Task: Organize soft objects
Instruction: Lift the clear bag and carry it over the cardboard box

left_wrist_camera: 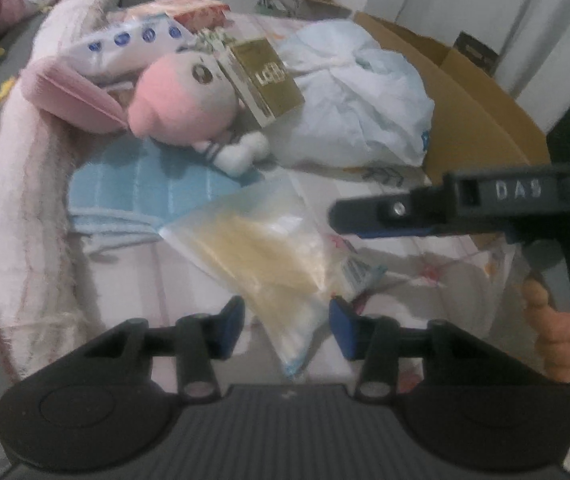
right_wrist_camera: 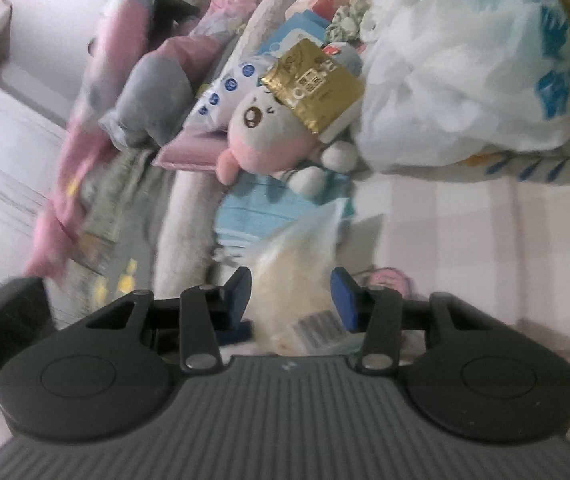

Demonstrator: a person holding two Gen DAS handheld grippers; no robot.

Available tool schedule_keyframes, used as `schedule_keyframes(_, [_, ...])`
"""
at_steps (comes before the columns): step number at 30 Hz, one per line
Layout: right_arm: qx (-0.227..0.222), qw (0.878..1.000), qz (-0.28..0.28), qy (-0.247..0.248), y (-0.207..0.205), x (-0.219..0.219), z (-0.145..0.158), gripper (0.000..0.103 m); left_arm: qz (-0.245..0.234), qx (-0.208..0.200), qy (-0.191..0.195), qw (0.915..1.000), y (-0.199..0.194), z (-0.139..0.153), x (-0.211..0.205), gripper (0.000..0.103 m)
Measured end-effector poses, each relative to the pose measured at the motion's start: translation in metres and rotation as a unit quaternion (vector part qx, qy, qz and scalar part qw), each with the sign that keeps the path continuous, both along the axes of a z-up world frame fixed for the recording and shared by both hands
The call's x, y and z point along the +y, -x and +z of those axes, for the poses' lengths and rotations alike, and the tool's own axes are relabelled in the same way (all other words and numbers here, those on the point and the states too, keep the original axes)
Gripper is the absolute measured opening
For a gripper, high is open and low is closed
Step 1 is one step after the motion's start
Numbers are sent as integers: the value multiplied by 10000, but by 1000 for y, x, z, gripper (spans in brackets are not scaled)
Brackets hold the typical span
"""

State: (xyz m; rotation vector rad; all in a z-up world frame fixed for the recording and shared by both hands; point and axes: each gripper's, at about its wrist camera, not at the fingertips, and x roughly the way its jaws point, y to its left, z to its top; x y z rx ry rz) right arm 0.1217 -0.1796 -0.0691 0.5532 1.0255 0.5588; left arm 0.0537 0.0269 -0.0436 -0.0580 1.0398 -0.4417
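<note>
The clear plastic zip bag with pale yellow soft contents (left_wrist_camera: 269,256) is seen lifted off the pink checked bed sheet (left_wrist_camera: 425,248), slanting from far left to near centre in the left wrist view. Its lower corner hangs between the blue-padded fingers of the left gripper (left_wrist_camera: 287,326); the pads stand apart on either side, and firm contact with the plastic cannot be told (blur at the edges). In the right wrist view the same bag (right_wrist_camera: 297,264) rises between the fingers of the right gripper (right_wrist_camera: 291,300), its barcode label lying low between them; the left pad appears to touch the bag, the right pad is just beside it, so a clamp cannot be confirmed. The right gripper is also seen from the side in the left wrist view, with a hand (left_wrist_camera: 561,336) on its handle.

Beyond the bag, a folded light blue towel (left_wrist_camera: 141,192) is noted, then a pink and white plush toy (left_wrist_camera: 189,108) with a gold foil packet (left_wrist_camera: 265,76) lying over its face. A white plastic bag (left_wrist_camera: 361,104) lies to the right, beside a brown cardboard box (left_wrist_camera: 481,116).
</note>
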Motion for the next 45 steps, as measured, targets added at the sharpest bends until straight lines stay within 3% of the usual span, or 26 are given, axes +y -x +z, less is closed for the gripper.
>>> schedule_keyframes(6, [-107, 9998, 168, 67, -2, 5, -4, 44, 230, 60, -35, 9997, -11, -4, 4, 47])
schedule_keyframes(10, [-64, 9966, 338, 751, -9, 27, -21, 43, 248, 100, -244, 9993, -17, -13, -3, 48])
schedule_keyframes(15, [-128, 9949, 436, 904, -11, 34, -25, 44, 251, 23, -257, 9994, -19, -15, -3, 49])
schedule_keyframes(20, [-38, 9960, 459, 768, -16, 35, -26, 44, 254, 54, -258, 9993, -22, -16, -4, 52])
schedule_keyframes(27, [270, 9986, 412, 173, -23, 25, -28, 46, 371, 324, -181, 9986, -22, -13, 5, 54])
schedule_keyframes(29, [356, 9985, 402, 46, -26, 24, -29, 62, 365, 402, -134, 9984, -22, -15, 6, 59])
schedule_keyframes(30, [378, 9984, 409, 34, -27, 25, -29, 64, 371, 442, -119, 9983, -22, -16, 5, 59])
schedule_keyframes(36, [306, 9975, 618, 159, -25, 41, -31, 66, 281, 320, -165, 9990, -22, -18, -3, 55])
schedule_keyframes(39, [312, 9977, 585, 168, -24, 41, -31, 64, 259, 253, -208, 9991, -21, -15, -6, 48])
schedule_keyframes(40, [332, 9977, 569, 155, -23, 41, -30, 59, 241, 225, -228, 9992, -20, -12, -7, 46])
schedule_keyframes(41, [356, 9976, 581, 123, -22, 40, -30, 52, 219, 178, -238, 9993, -18, -10, -7, 46])
schedule_keyframes(45, [367, 9974, 618, -44, -14, 36, -23, 47, 160, -54, -297, 9994, -8, 7, -13, 46])
